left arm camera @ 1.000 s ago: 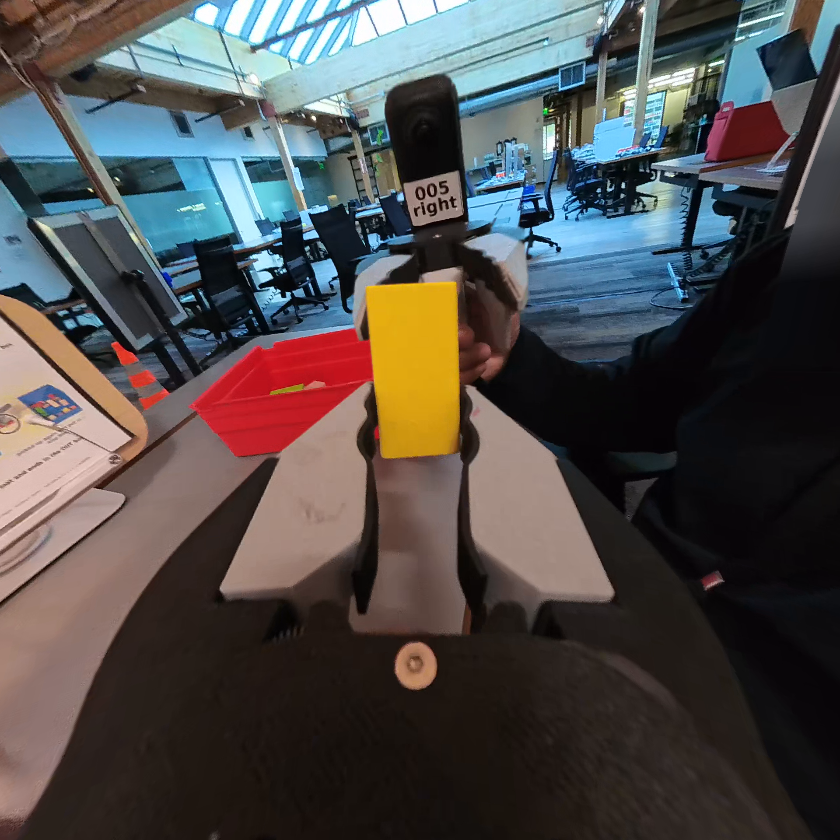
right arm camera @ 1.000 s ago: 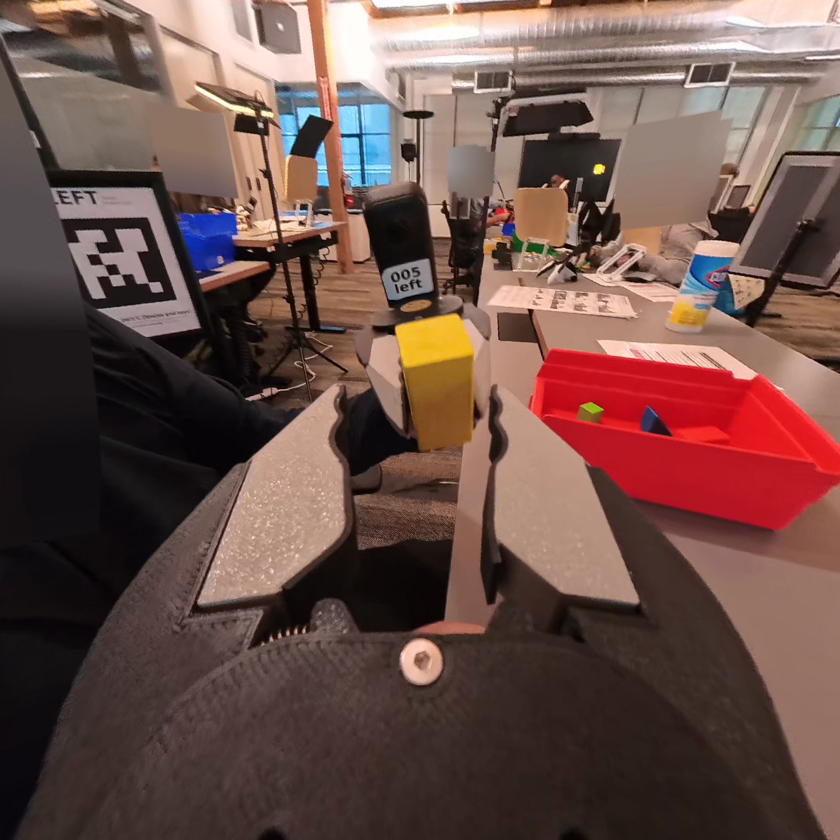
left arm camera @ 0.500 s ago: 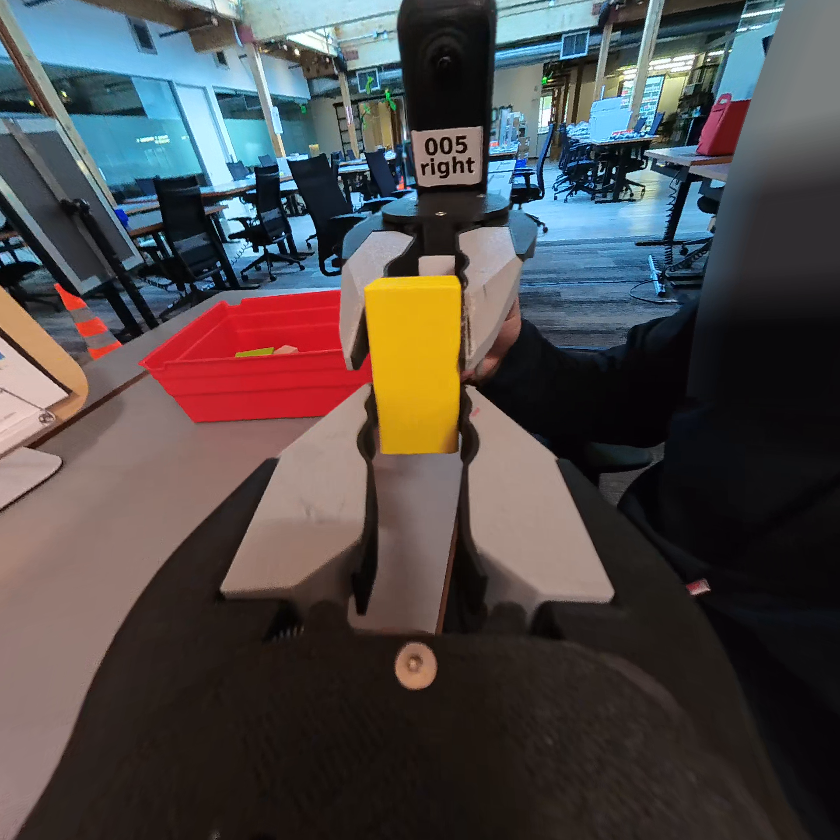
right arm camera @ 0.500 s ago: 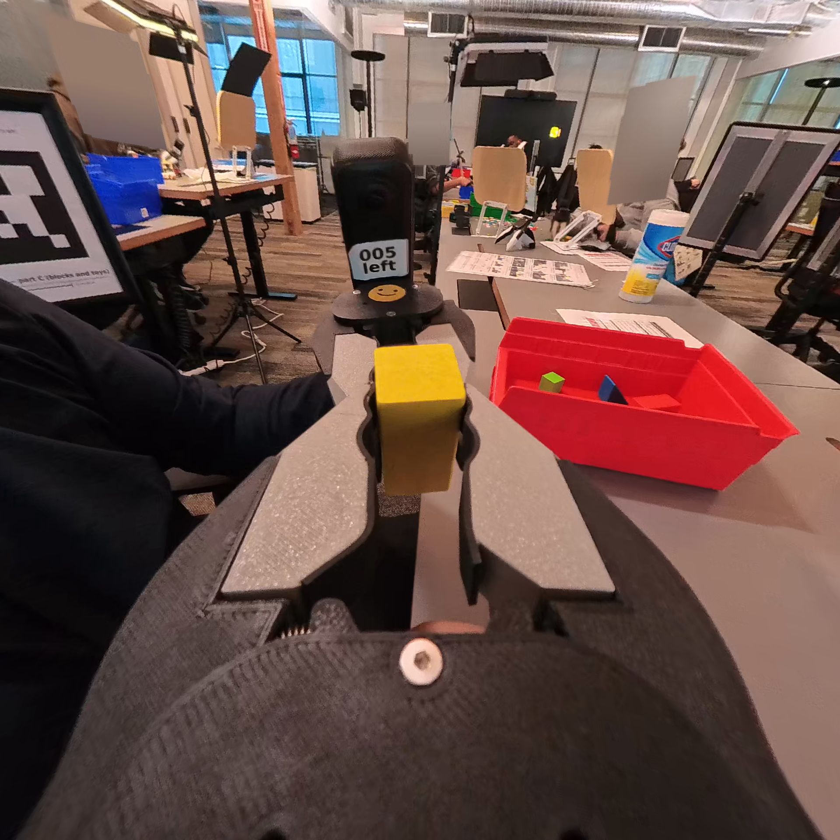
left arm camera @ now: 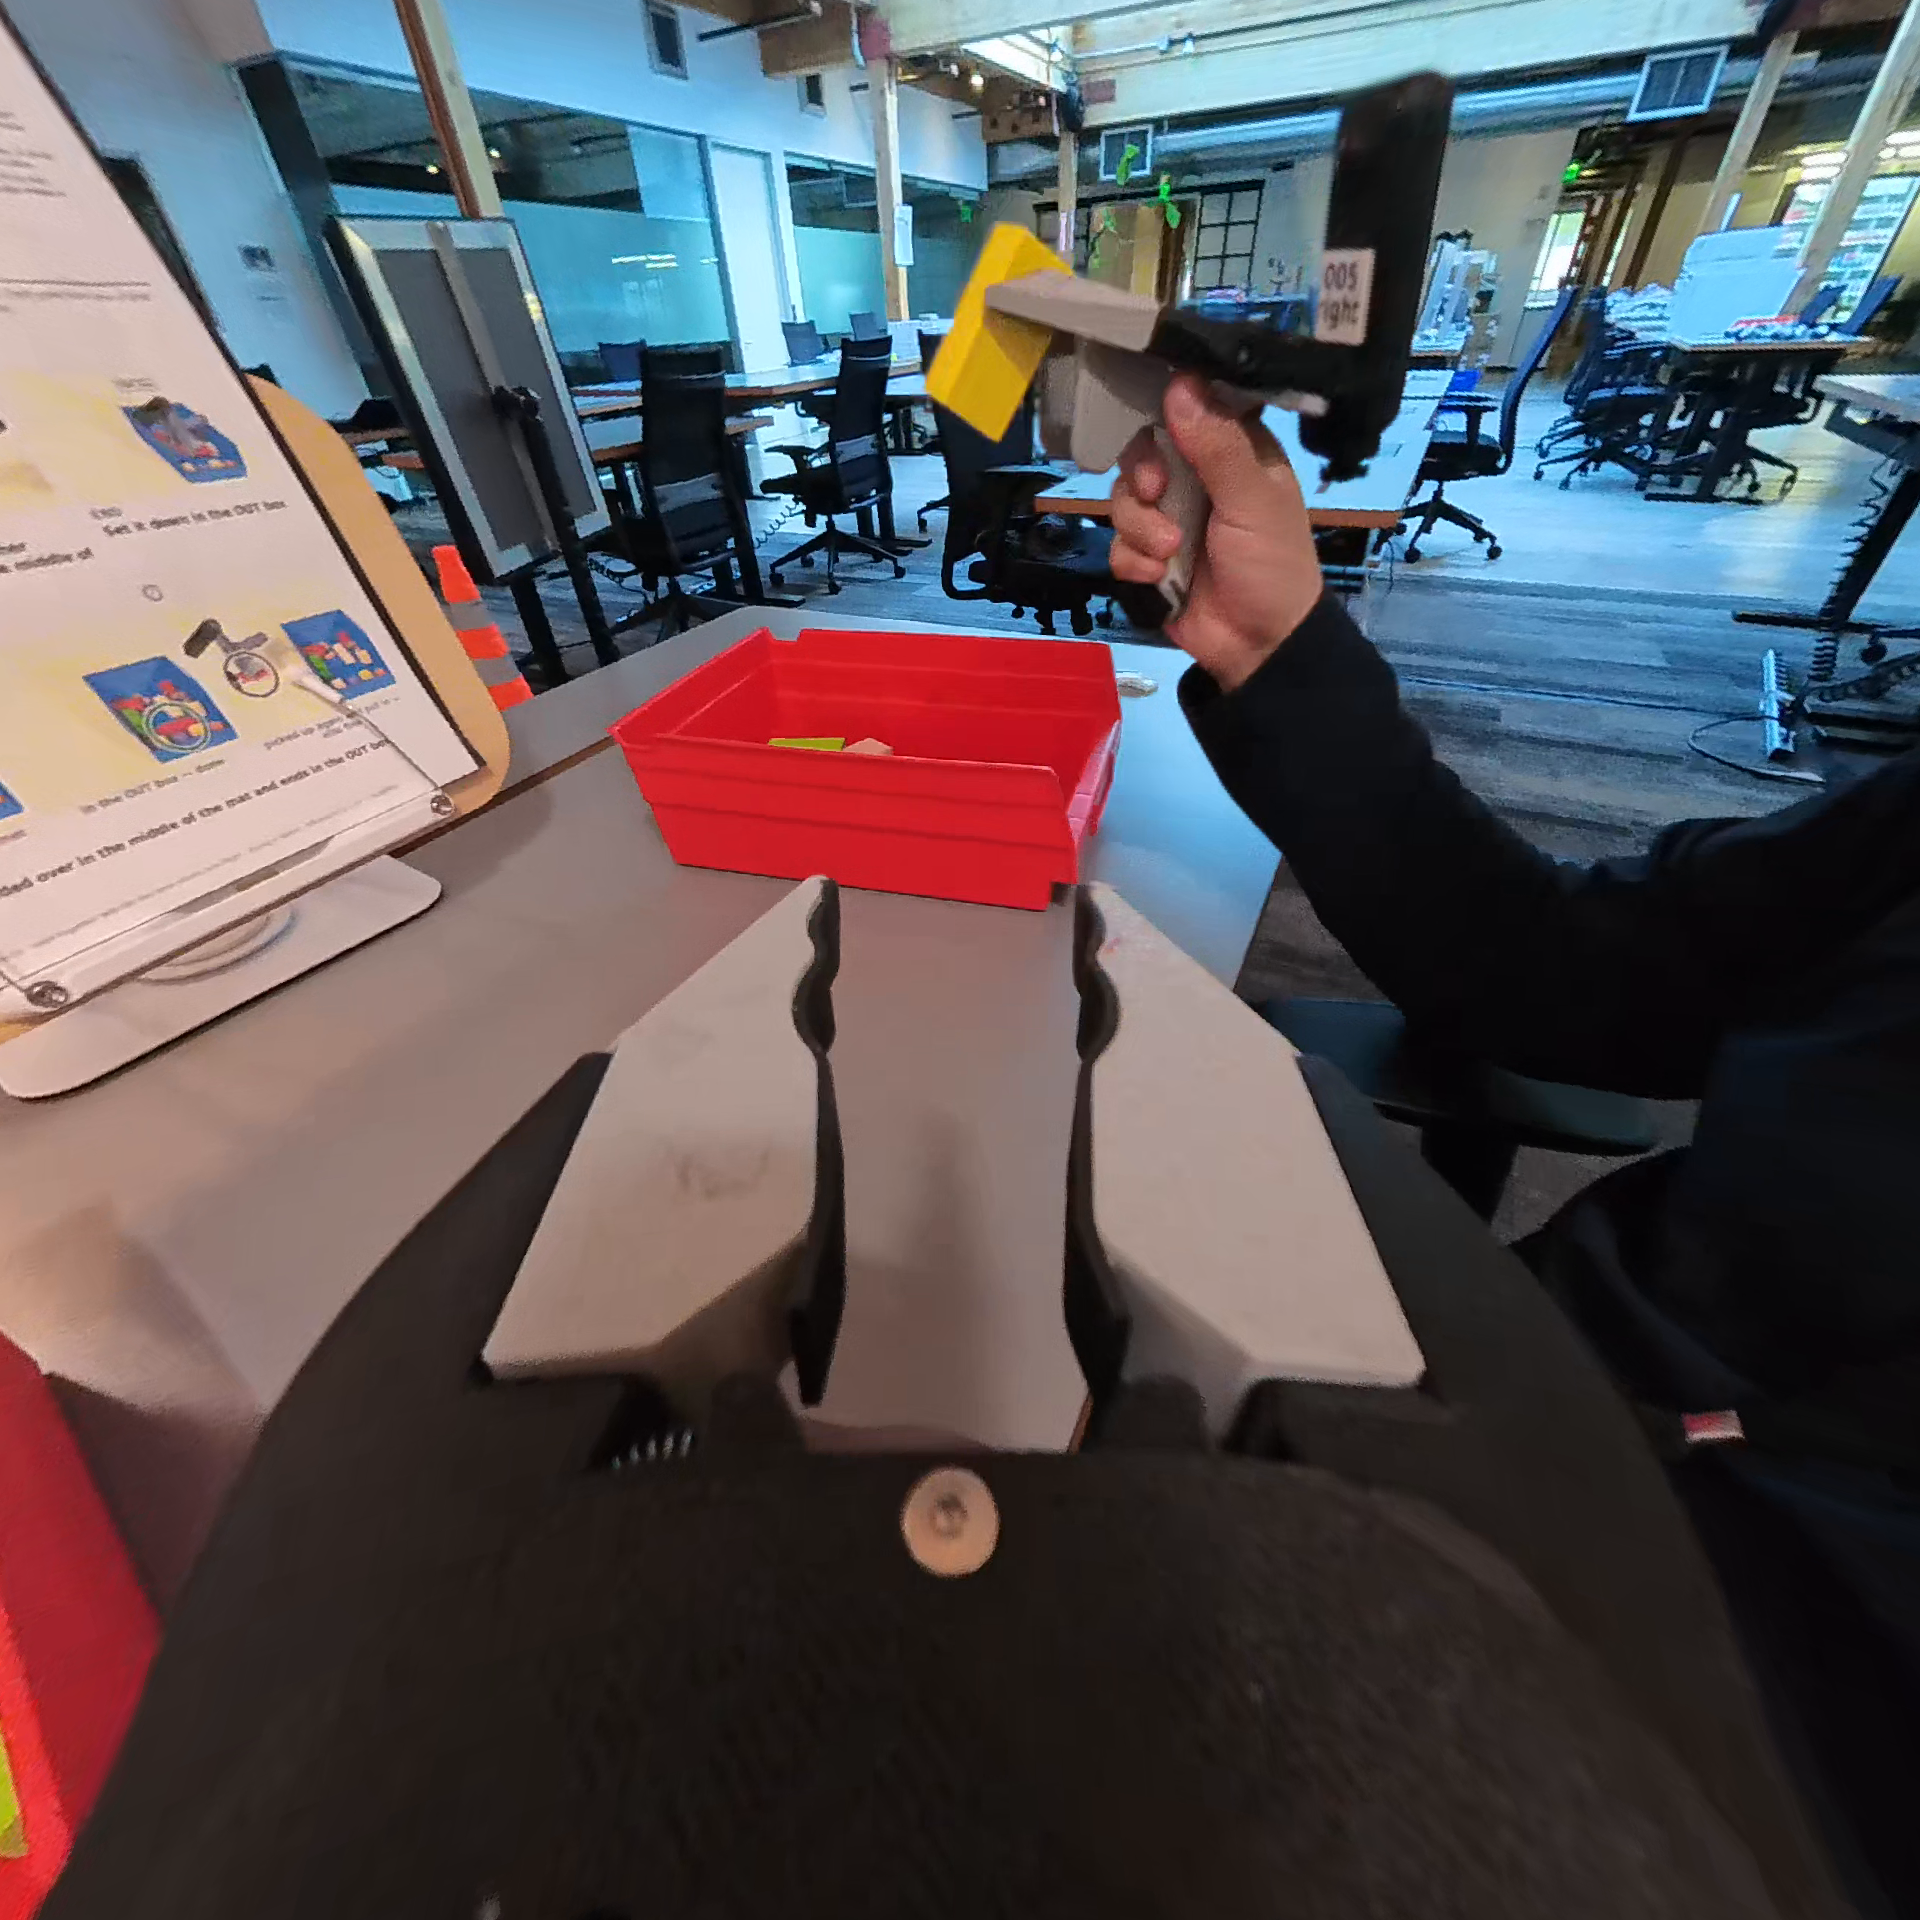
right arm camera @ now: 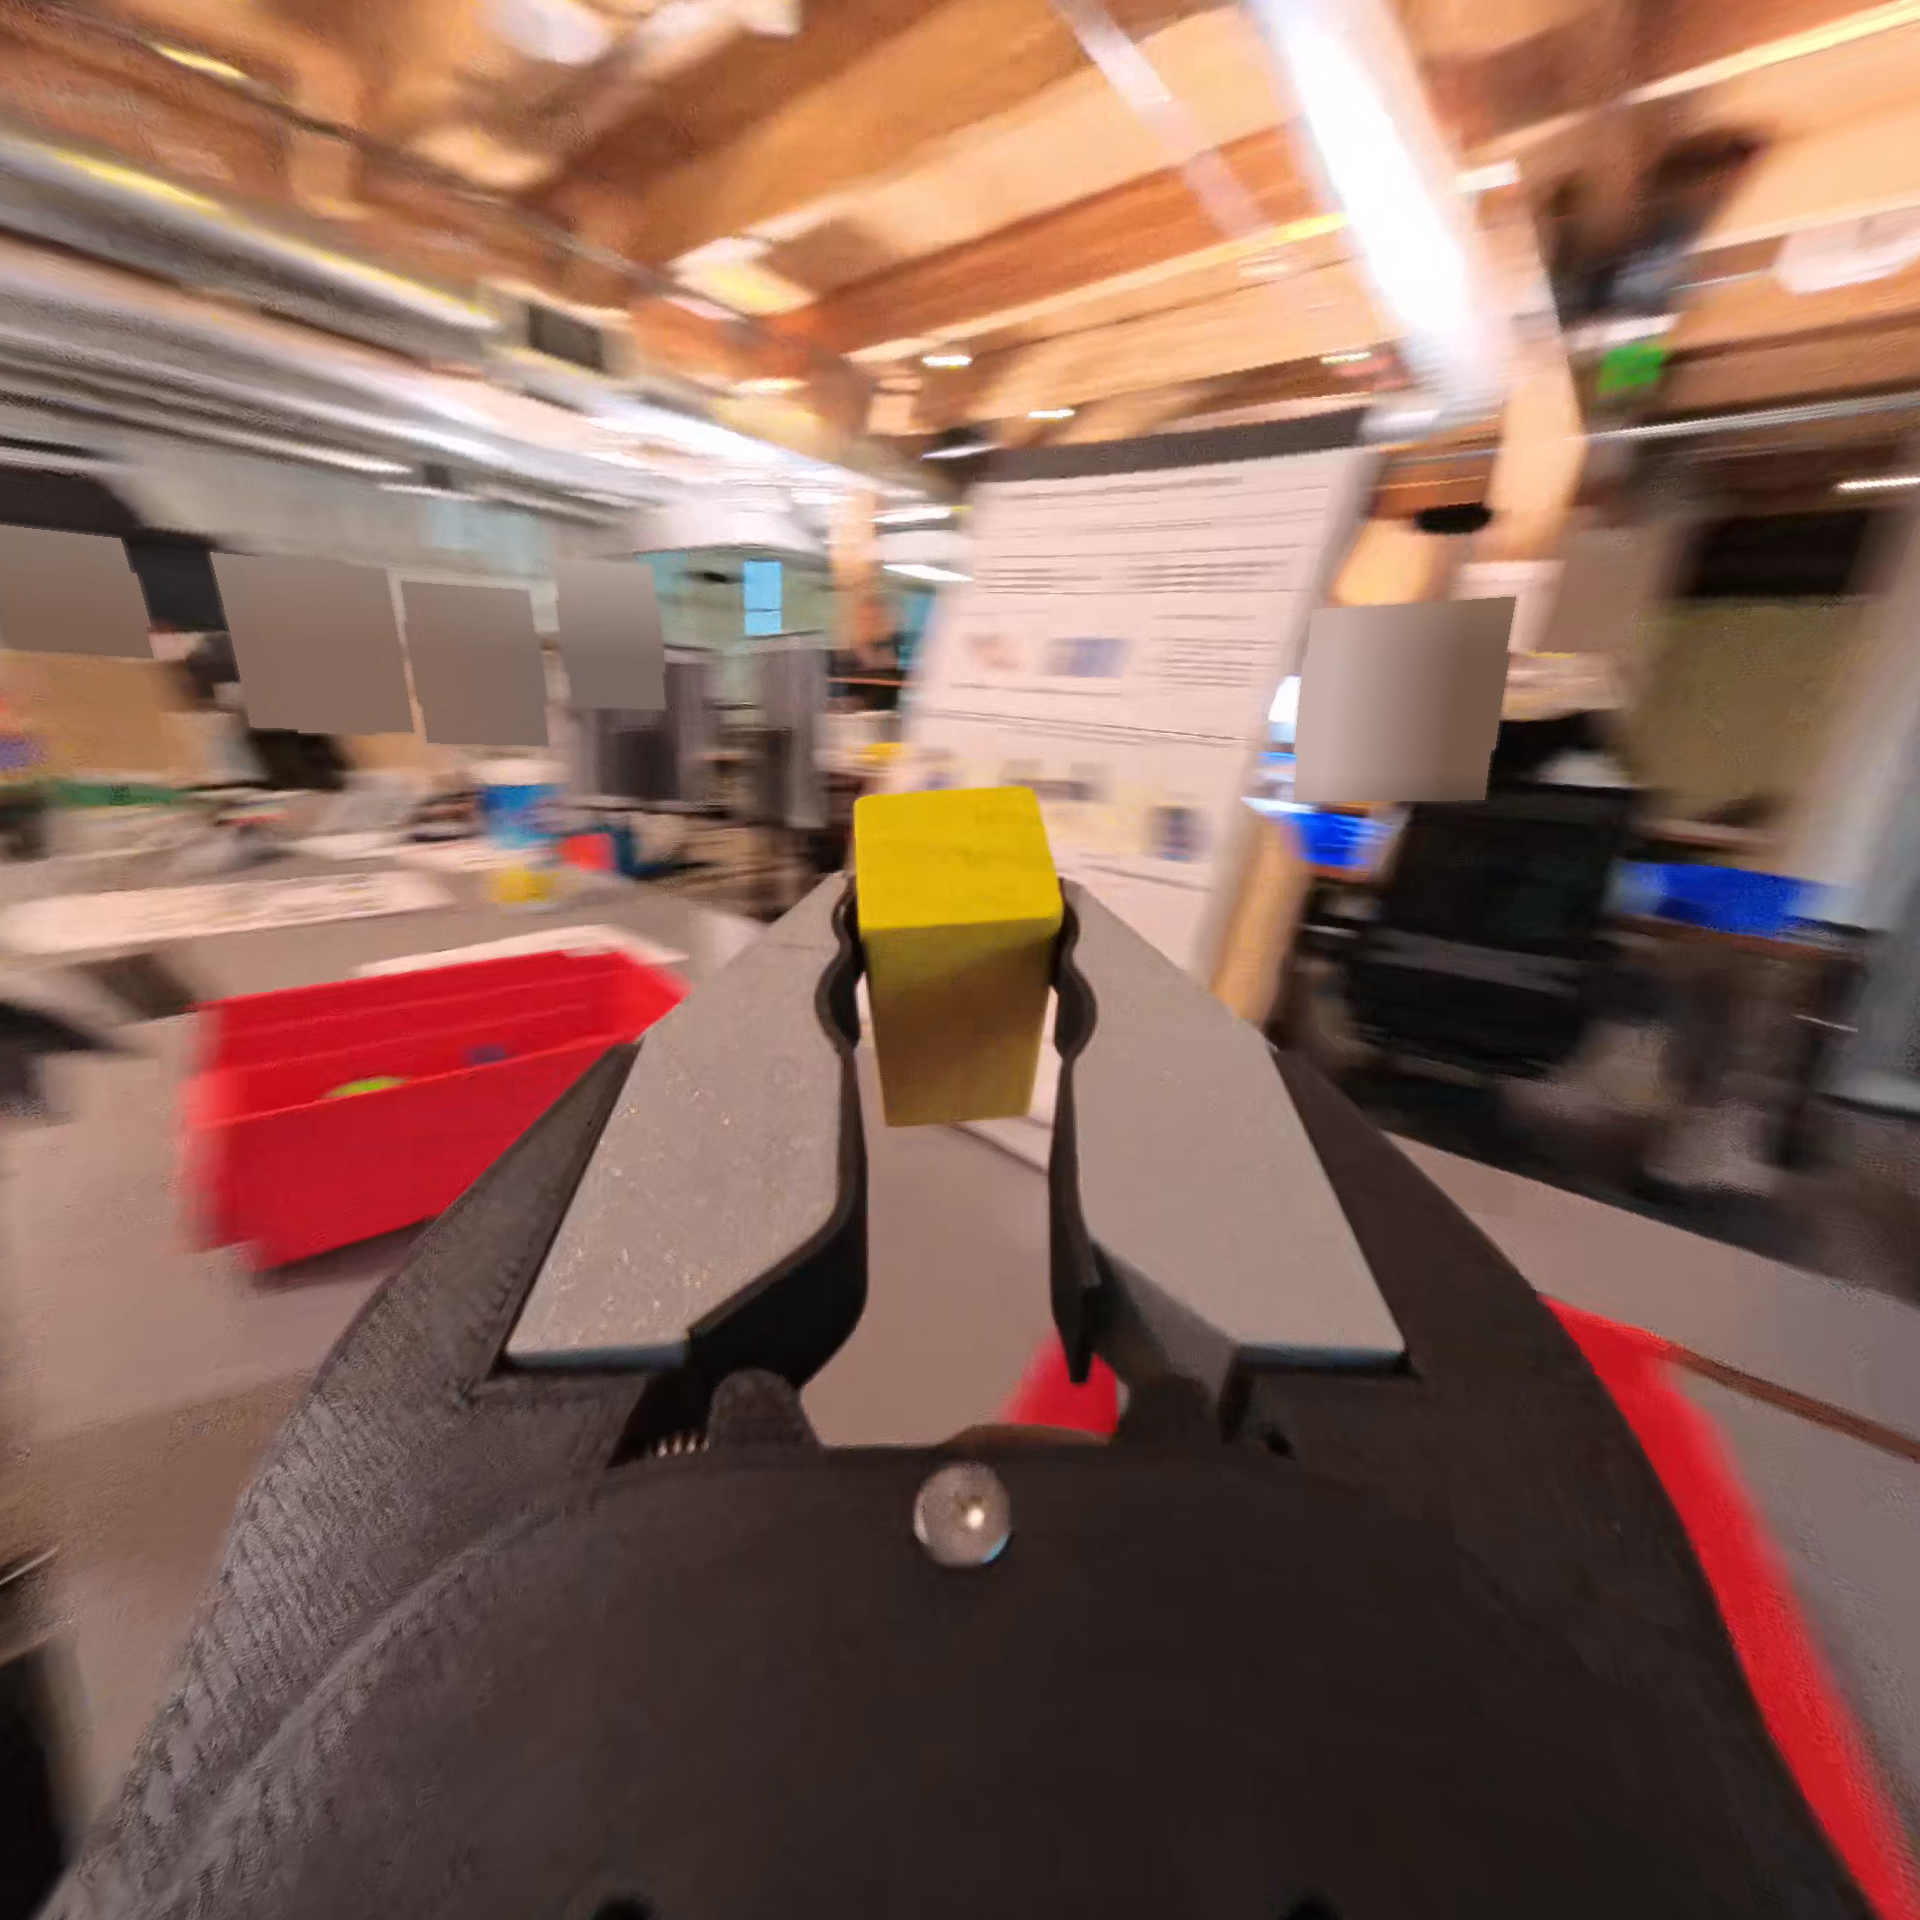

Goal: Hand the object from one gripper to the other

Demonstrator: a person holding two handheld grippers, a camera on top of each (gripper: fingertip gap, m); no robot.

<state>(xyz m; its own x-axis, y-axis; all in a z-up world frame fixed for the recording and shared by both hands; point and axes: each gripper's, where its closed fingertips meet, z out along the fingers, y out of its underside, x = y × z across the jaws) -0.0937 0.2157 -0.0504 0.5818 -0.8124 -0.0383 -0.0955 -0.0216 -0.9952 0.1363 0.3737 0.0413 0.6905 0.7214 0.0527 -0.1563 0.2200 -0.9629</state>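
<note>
Two grippers are at work, one in each of the person's hands. Only the right gripper (right arm camera: 956,940) carries anything: its fingers (right arm camera: 727,1122) are clamped on the sides of the single yellow block (right arm camera: 951,935), which stands up out of the tips. The left gripper (left arm camera: 951,935) has its jaws apart with bare space between them, above the grey table (left arm camera: 468,1018).

From the left wrist view, the right gripper (left arm camera: 1023,348) is held high and turned sideways, well apart from the left one, the yellow block (left arm camera: 982,343) tilted at its tip, and a bare hand (left arm camera: 1216,530) with a dark sleeve grips its handle. Below it one red bin (left arm camera: 862,790) sits on the table with a few small pieces inside. One instruction board (left arm camera: 208,582) on a stand is to the left, and one orange cone (left arm camera: 473,623) is on the floor behind it. Office chairs and desks fill the room beyond.

From the right wrist view, much is blurred, yet a red bin (right arm camera: 395,1101) shows at the left and a white poster board (right arm camera: 1122,665) behind the block. A second patch of red (right arm camera: 1745,1558) shows at the lower right edge; I cannot tell what it is.
</note>
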